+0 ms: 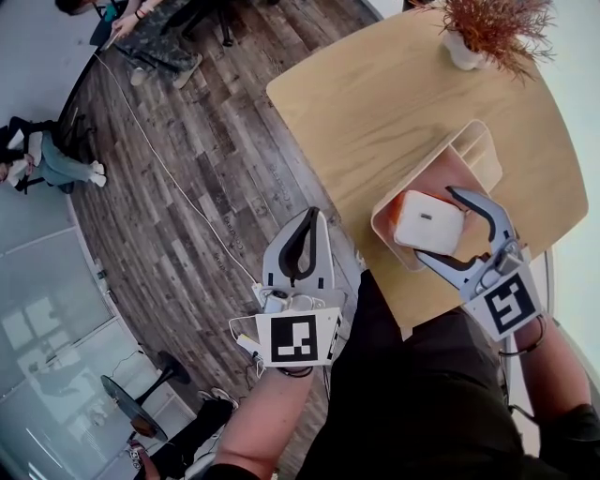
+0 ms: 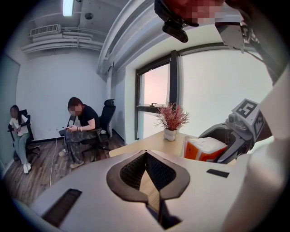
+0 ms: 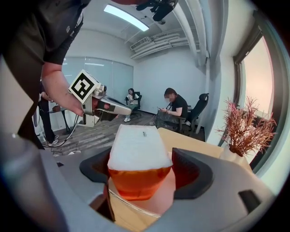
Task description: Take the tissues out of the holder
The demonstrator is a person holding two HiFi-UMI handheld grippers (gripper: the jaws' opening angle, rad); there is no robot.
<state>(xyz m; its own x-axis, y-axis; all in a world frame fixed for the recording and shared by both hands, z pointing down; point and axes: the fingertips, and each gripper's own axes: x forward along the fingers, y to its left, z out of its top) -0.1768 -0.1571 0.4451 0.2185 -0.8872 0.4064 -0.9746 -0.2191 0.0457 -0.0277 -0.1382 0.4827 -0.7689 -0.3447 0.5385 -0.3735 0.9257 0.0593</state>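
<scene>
Tissue pack [image 1: 427, 222]: orange with a white top, in the large near compartment of the wooden holder [image 1: 473, 150].
Holder: on the light wooden table [image 1: 375, 103], toward the edge closest to the person.
Right gripper [image 1: 434, 222]: jaws spread as wide as they go, one on each side of the pack; I see no firm squeeze on it.
Left gripper [image 1: 314, 216]: jaws pressed together at the tips with nothing between them, out at the holder's 9 o'clock, off the table and over the dark plank floor [image 1: 187, 187].
Plant [image 1: 492, 28]: reddish dried sprigs in a white pot, at the holder's 12 o'clock.
Background: two seated people [image 2: 81, 131] by the far wall.
</scene>
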